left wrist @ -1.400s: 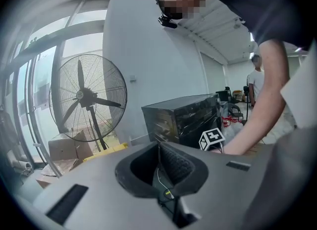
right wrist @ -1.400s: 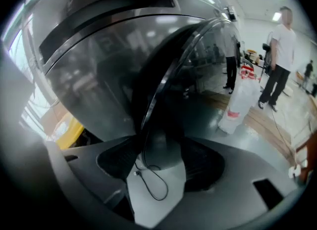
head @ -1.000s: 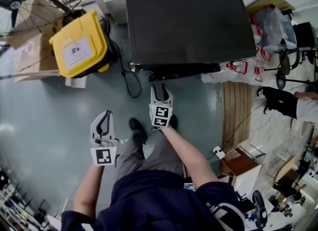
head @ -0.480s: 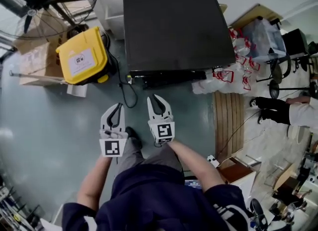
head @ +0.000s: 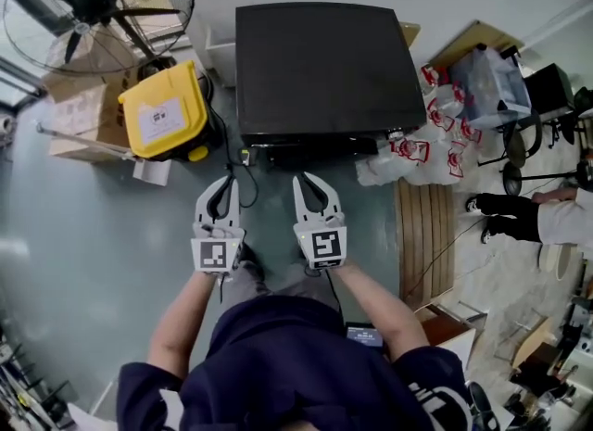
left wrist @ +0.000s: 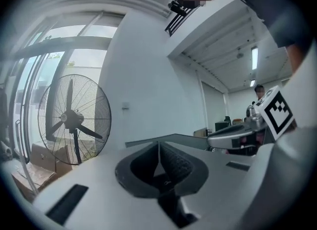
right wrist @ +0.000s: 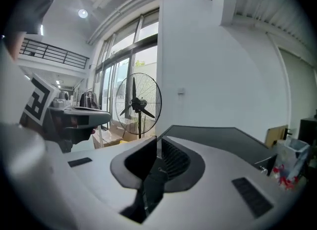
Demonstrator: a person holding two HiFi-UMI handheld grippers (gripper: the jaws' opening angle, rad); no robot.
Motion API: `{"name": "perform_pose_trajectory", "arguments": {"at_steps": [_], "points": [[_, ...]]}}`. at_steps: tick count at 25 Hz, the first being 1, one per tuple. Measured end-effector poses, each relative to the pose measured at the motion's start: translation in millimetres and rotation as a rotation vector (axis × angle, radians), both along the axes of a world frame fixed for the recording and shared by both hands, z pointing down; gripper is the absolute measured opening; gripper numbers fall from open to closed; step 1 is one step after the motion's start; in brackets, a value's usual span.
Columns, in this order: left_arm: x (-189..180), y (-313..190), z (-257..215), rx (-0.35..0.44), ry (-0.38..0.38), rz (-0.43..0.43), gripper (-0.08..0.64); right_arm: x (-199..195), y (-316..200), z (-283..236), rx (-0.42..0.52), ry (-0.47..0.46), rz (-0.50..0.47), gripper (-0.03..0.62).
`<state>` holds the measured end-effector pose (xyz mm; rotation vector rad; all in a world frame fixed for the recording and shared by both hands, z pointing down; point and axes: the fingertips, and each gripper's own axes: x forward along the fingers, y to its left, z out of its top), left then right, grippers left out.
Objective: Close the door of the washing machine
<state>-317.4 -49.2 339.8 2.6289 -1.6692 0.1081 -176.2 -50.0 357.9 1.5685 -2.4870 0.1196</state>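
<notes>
Washing machine point(head: 320, 68) sits top centre in the head view, seen from above as a dark flat top w/ its back toward the wall. Its front face, and so the door, is hidden under the top's near edge. Nothing sticks out past that edge over the floor point(head: 83, 262), so the door looks already shut, tho that's a guess since the door itself isn't visible. Left gripper point(head: 225, 182) and right gripper point(head: 310, 182) are held side by side, approx level, just short of the machine's front and touching nothing. Left fingers point(left wrist: 171, 162) are together, nothing between them. Right fingers point(right wrist: 171, 160) have just been closing and now meet at the tips, also w/ nothing between. Step in hand: prob. the end of the task, w/ both tools clear of the machine. Next move, if any: get low enough to see the front and confirm the door is latched; if it's ajar, press the door w/ the closed fingers until it seats. Writing: nothing legible. The yellow box point(head: 165, 112) left of the machine has a white label w/ a dark mark, too small to read. The plastic bags point(head: 417, 153) on the right have red print, also unreadable. The cubes on the grippers carry only square b/w marker patterns, no text. No brand can be read on the machine.
</notes>
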Motion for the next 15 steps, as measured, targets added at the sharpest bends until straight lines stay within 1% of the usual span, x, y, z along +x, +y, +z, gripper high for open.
{"name": "perform_pose_trajectory", "arguments": {"at_steps": [3, 7, 10, 13, 15], "points": [[4.4, -0.6, -14.6, -0.002, 0.010, -0.018, 0.032, 14.2, -2.1, -31.1, 0.016, 0.015, 0.000, 0.049], [6.8, -0.2, -38.3, 0.052, 0.014, -0.021, 0.032, 26.6, -2.4, -67.4, 0.073, 0.014, 0.000, 0.048], [8.4, 0.5, -53.2, 0.087, 0.012, -0.019, 0.032, 34.4, -2.4, -81.3, 0.081, 0.007, 0.009, 0.035], [7.1, 3.8, -60.8, 0.095, 0.020, -0.027, 0.032, 38.2, 0.2, -87.5, 0.066, 0.024, 0.015, 0.032], [7.7, 3.5, -63.8, 0.105, 0.022, -0.025, 0.032, 41.1, -0.2, -89.6, 0.071, 0.024, 0.022, 0.029]]}}
